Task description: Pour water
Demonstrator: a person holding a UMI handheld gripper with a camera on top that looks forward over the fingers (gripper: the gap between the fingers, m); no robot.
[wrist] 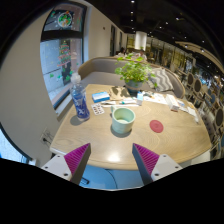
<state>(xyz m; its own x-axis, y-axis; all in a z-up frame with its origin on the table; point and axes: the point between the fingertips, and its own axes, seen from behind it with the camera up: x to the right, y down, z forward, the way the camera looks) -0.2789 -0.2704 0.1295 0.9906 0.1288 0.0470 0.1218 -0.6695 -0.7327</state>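
A clear plastic water bottle (79, 97) with a blue label stands upright on the wooden table (95, 138), beyond my left finger. A pale green cup (123, 119) stands near the table's middle, ahead of my fingers and to the right of the bottle. My gripper (112, 160) hovers over the table's near edge, open, with nothing between its magenta pads (146, 157).
A round red coaster (156, 126) lies right of the cup. A potted green plant (132, 72) stands at the far side, with papers and small items (101, 98) near it. Grey sofa seating (100, 68) curves behind the table. A window wall is on the left.
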